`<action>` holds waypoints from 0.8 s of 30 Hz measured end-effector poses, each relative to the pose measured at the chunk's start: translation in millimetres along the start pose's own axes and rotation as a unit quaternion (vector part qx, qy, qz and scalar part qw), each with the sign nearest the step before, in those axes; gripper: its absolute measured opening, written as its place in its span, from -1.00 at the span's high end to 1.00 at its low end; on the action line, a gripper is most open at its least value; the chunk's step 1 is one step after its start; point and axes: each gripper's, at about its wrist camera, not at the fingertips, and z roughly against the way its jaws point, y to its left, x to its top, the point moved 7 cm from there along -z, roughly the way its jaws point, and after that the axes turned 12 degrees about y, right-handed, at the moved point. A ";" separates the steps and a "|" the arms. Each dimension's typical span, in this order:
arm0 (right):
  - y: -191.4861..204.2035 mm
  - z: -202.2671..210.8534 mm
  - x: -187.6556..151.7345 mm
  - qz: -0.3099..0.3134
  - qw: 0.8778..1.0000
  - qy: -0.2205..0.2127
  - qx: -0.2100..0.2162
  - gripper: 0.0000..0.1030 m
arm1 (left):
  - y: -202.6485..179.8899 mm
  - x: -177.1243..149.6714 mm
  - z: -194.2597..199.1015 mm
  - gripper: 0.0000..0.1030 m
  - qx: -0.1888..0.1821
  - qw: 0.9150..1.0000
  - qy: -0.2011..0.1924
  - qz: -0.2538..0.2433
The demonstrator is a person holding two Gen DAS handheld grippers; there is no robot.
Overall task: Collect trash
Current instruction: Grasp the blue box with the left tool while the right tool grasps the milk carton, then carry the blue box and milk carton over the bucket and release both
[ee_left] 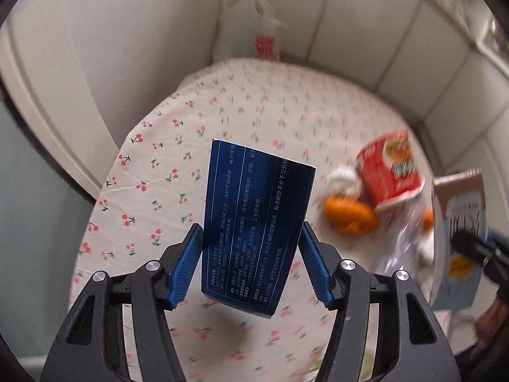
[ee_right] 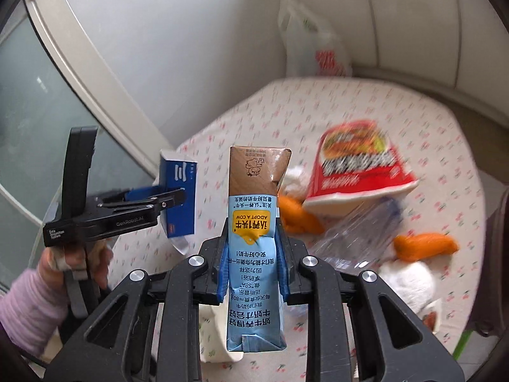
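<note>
We note our left gripper (ee_left: 251,264) clamping a glossy blue cardboard box (ee_left: 254,219); right gripper (ee_right: 253,270) clamping a slim milk carton (ee_right: 254,248) printed "ADOPT A COW", above the cherry-print counter (ee_left: 222,105).

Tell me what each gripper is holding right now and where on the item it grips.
Left gripper clamps the dark blue box by its two side edges, lower half. Right gripper clamps the light blue milk carton across its middle.

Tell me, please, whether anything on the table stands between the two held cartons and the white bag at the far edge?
Nothing visible blocks the blue box: bare cloth runs to the bag. For the milk carton, the red bowl and peels lie right of the direct line.
</note>
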 end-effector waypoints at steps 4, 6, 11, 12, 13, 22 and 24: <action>-8.6 27.5 7.2 -0.001 0.998 -0.056 -0.037 0.56 | -21.0 4.4 20.3 -0.17 0.002 0.997 -0.069 0.040; -14.3 40.3 9.0 -0.002 0.995 -0.082 -0.058 0.56 | -39.0 3.5 32.9 -0.17 -0.006 0.994 -0.097 0.043; -33.8 67.4 15.3 -0.021 0.986 -0.133 -0.096 0.56 | -82.0 5.3 63.6 -0.18 -0.034 0.986 -0.157 0.050; -37.2 70.8 16.9 -0.025 0.984 -0.141 -0.102 0.56 | -87.3 6.1 71.3 -0.18 -0.040 0.984 -0.168 0.052; -42.2 76.7 17.8 -0.031 0.982 -0.150 -0.107 0.56 | -95.1 7.9 79.3 -0.18 -0.048 0.981 -0.181 0.055; -77.6 107.6 13.6 -0.072 0.958 -0.213 -0.176 0.56 | -146.6 20.3 107.8 -0.18 -0.082 0.970 -0.226 0.043; -87.3 116.2 11.0 -0.080 0.952 -0.223 -0.195 0.56 | -158.3 22.4 106.1 -0.18 -0.090 0.970 -0.224 0.036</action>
